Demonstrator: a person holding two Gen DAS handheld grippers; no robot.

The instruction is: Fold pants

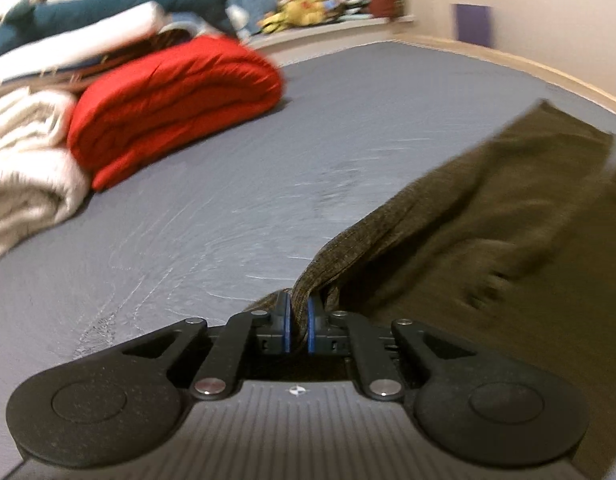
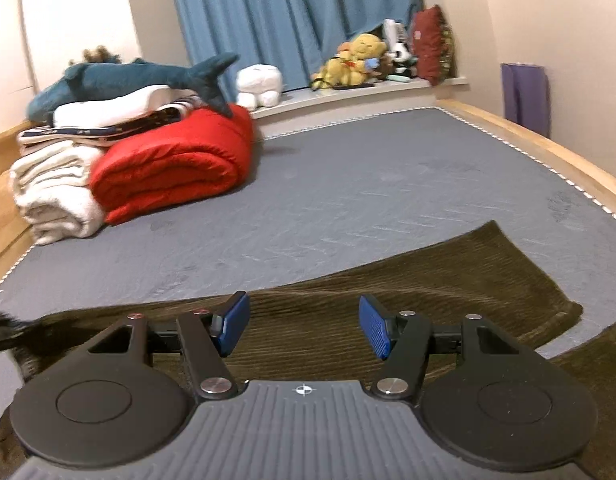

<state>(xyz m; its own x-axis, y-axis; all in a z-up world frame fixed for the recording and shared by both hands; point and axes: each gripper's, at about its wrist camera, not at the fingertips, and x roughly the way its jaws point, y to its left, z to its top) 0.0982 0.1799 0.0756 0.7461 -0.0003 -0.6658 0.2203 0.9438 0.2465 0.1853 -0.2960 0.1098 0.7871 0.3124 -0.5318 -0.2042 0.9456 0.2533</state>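
The left gripper (image 1: pixel 299 316) is clamped on a bunched fold of the olive-brown corduroy pants (image 1: pixel 487 216), which rise taut from the grey mattress (image 1: pixel 236 200) toward the right (this view is blurred). The right gripper (image 2: pixel 304 326) hovers with its jaws spread wide over the pants (image 2: pixel 387 292), lying flat near the mattress's (image 2: pixel 347 200) front edge.

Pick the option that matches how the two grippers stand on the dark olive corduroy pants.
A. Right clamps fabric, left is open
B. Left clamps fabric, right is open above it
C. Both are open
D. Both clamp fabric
B: the left gripper pinches a fold of the dark olive corduroy pants between its blue pads, while the right gripper hangs with jaws spread, gripping nothing.
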